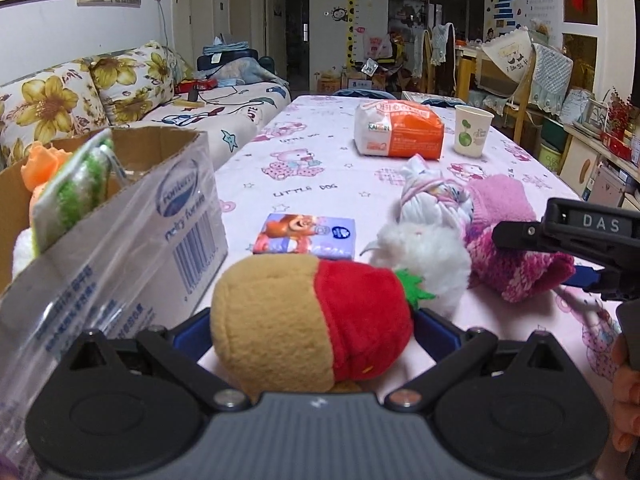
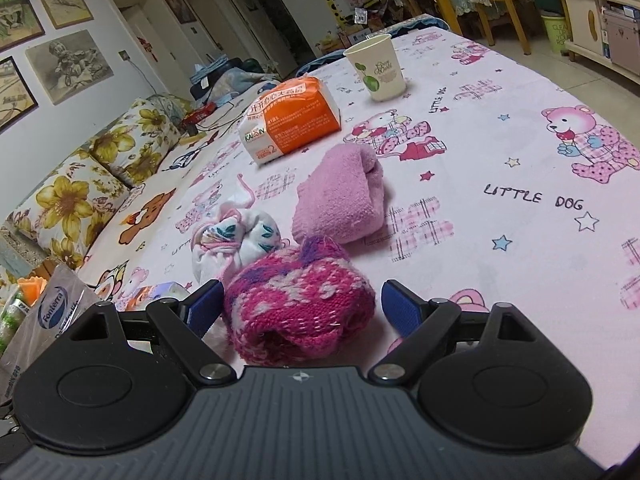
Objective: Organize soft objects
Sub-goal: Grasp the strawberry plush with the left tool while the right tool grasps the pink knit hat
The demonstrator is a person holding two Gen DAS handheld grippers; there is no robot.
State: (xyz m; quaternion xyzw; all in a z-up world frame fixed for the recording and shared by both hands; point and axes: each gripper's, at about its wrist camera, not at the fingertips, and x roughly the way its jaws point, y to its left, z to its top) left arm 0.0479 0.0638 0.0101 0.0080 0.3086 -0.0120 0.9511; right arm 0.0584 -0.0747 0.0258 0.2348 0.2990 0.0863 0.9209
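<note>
My left gripper [image 1: 312,324] is shut on a plush strawberry [image 1: 308,320] with a tan end, a red body and a green leaf. It holds the toy beside the open cardboard box [image 1: 176,216] at the left, which holds an orange toy and a green-and-white cloth. My right gripper [image 2: 296,308] is open, its blue pads either side of a rolled magenta knit item [image 2: 300,304] on the table. Beyond lie a white patterned sock bundle [image 2: 236,240], a pale pink rolled towel [image 2: 340,196] and a white fluffy toy [image 1: 424,252].
On the pink bear-print tablecloth [image 2: 500,200] lie a small tissue pack [image 1: 306,236], an orange-and-white package [image 1: 400,130] and a paper cup [image 1: 471,130]. A floral sofa [image 1: 80,96] stands to the left; chairs and shelves stand at the back right.
</note>
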